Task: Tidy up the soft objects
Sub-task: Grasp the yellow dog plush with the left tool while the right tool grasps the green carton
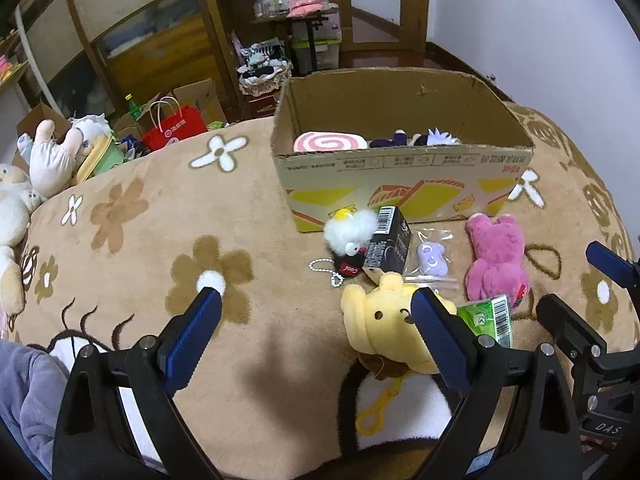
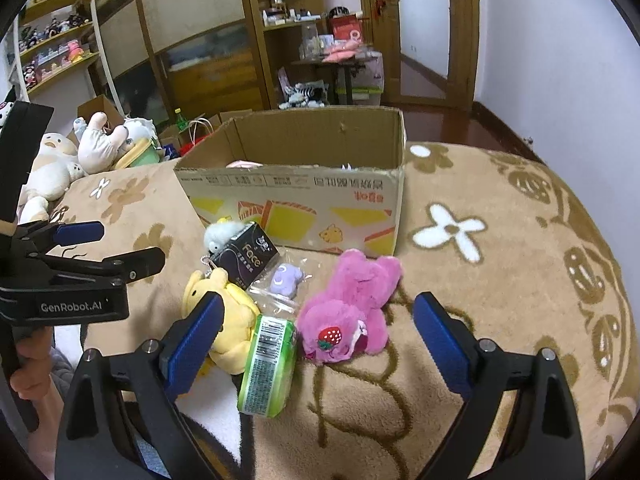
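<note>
A cardboard box [image 1: 400,184] [image 2: 296,196] stands on the brown flowered blanket and holds a pink swirl cushion [image 1: 330,142] and dark plush toys. In front of it lie a white fluffy keychain toy [image 1: 350,230], a black tissue pack [image 1: 388,242] [image 2: 246,258], a bagged purple toy [image 1: 431,258] [image 2: 285,278], a pink plush bear [image 1: 498,256] [image 2: 352,304], a yellow plush bear [image 1: 380,320] [image 2: 228,308] and a green tissue pack [image 1: 490,316] [image 2: 268,364]. My left gripper [image 1: 316,320] is open and empty, its right finger over the yellow bear. My right gripper [image 2: 318,332] is open and empty, with the green pack and pink bear between its fingers.
Large plush toys [image 1: 52,156] [image 2: 96,144] pile at the blanket's far left edge. A red paper bag [image 1: 174,130], boxes and wooden shelving [image 2: 280,40] stand on the floor beyond. The left gripper [image 2: 68,264] shows at the left of the right wrist view.
</note>
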Demonstrator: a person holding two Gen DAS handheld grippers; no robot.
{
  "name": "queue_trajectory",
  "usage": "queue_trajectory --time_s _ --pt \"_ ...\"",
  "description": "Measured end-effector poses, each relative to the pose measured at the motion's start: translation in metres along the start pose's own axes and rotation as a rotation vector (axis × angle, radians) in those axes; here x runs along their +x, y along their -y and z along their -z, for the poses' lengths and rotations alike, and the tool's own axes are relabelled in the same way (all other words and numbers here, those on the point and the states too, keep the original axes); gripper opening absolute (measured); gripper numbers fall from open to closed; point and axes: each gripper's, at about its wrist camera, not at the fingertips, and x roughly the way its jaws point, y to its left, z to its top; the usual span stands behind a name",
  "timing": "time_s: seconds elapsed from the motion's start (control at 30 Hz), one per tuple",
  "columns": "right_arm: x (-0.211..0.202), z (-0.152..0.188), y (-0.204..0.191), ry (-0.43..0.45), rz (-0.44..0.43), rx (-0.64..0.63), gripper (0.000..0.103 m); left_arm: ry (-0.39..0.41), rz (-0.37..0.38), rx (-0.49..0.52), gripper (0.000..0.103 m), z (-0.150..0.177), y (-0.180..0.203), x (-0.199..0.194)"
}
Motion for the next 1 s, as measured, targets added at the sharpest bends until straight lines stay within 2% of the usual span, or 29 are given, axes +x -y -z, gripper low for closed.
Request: queue_trajectory --time_s 0.13,0.43,0.5,0.77,0.93,1.0 --pt "0.010 0.002 -0.001 -0.045 -0.010 0.002 0.094 -0.015 0.015 0.025 0.095 0.000 0.010 0.008" --pt "0.025 0.008 -0.008 -0.123 -0.059 -0.030 0.092 -0.046 0.072 0.046 0.095 0.001 0.026 0.022" --pt "0.030 0.010 -0.011 -0.150 -0.071 -0.039 0.084 -0.053 0.082 0.047 0.095 0.001 0.029 0.025" --pt "0.049 0.017 -0.012 -0.245 -0.105 -0.026 0.073 -0.111 0.129 0.039 0.095 0.000 0.035 0.042" --pt "0.058 0.020 -0.009 -0.282 -0.116 -0.008 0.062 -0.169 0.164 0.044 0.095 0.002 0.041 0.057" --pt "0.059 0.021 -0.009 -0.292 -0.124 -0.002 0.061 -0.189 0.180 0.051 0.095 0.003 0.044 0.063"
